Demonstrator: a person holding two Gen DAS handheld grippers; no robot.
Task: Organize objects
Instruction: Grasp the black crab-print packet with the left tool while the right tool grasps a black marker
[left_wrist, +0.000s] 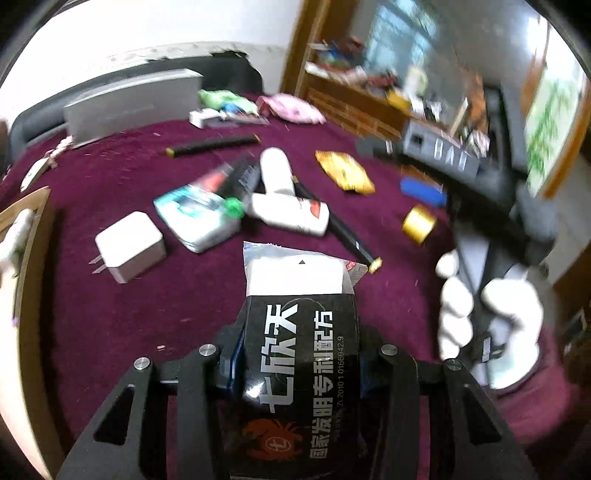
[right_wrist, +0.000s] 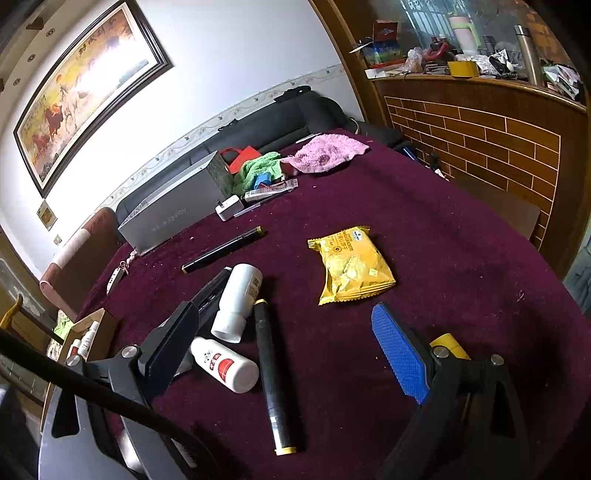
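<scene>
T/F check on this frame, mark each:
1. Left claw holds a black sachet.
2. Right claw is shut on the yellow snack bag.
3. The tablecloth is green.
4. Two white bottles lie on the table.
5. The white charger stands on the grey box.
1. True. The left claw is clamped on the black sachet, whose clear top sticks out ahead.
2. False. The right claw is open and empty; the yellow snack bag lies apart on the cloth.
3. False. The tablecloth is dark maroon.
4. True. One white bottle lies beside the other white bottle.
5. False. The white charger lies on the cloth, away from the grey box.
</scene>
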